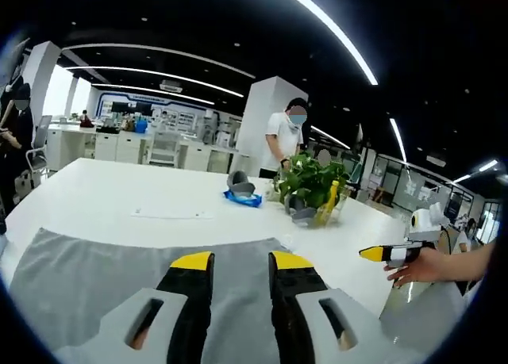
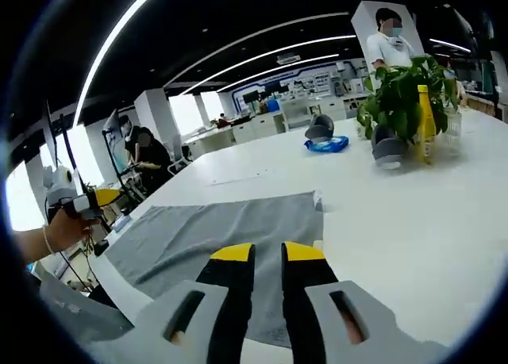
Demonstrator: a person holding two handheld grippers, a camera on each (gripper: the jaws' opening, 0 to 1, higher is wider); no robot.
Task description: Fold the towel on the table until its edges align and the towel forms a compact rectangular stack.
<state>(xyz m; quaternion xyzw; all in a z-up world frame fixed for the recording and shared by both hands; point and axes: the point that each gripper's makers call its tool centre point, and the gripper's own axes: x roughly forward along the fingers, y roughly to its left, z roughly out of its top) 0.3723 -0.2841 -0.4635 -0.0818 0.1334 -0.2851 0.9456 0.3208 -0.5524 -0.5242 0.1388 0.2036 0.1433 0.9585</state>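
In the left gripper view the left gripper [image 1: 240, 262] hangs at 6 o'clock, its yellow-tipped jaws a narrow gap apart and holding nothing, over the grey towel [image 1: 95, 281], which lies flat on the white table [image 1: 119, 191]. The right gripper [image 2: 268, 253] likewise stands narrowly parted and empty above the towel's near edge. Toward 1 o'clock sit a potted plant [image 1: 311, 180], a yellow bottle [image 1: 328, 202] and a blue packet [image 1: 242, 197]. The towel's long axis runs crosswise to the left jaws.
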